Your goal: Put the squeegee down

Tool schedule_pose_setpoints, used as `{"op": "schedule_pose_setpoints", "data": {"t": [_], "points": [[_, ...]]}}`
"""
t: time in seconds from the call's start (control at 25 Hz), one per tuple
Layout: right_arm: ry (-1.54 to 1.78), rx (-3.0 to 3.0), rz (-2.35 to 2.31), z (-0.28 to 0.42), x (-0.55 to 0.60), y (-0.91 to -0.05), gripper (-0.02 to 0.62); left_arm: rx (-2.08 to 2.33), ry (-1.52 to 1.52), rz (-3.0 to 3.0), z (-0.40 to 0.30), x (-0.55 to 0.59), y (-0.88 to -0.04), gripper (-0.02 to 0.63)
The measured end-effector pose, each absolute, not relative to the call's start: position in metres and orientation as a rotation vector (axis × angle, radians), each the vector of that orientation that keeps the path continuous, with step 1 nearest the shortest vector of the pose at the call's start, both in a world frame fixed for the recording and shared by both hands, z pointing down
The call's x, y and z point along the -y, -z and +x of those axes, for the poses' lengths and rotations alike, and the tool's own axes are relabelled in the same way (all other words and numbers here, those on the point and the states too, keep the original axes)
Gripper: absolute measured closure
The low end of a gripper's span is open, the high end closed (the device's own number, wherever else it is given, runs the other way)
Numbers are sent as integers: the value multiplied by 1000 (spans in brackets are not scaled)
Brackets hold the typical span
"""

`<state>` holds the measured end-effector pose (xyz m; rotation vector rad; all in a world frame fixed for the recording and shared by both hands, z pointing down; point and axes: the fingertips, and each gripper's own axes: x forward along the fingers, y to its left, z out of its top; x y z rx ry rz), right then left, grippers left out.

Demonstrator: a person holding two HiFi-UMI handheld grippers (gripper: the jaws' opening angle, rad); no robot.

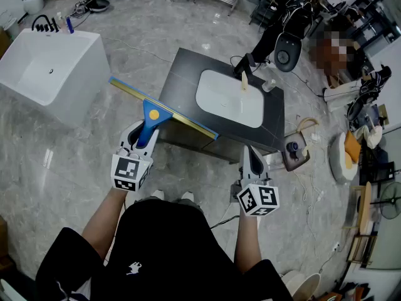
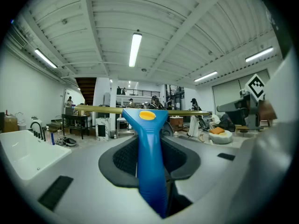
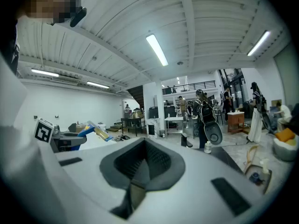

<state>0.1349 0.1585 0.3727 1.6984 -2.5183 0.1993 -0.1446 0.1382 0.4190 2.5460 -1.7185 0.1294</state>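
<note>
L gripper [image 1: 141, 142] is clamped on the squeegee [image 1: 152, 114] by its blue handle, held up in the air in front of the dark vanity [image 1: 185, 74]. Handle points away from the person. Brass blade bar runs crosswise, approx level, left to right. R gripper [image 1: 253, 163]: jaws together, nothing in them.

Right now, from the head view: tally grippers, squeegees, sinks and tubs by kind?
Grippers: 2, left gripper and right gripper
Squeegee: 1, clamped in the left gripper
Sink: 1
Bathtub: 1
Total: 5
</note>
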Motion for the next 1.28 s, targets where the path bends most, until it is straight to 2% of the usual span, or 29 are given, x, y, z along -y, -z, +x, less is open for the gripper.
{"op": "schedule_pose_setpoints", "data": {"t": [1.28], "points": [[-231, 2515, 1642, 102, -154, -380, 594, 1747, -126, 2480, -175, -135, -433, 479]]}}
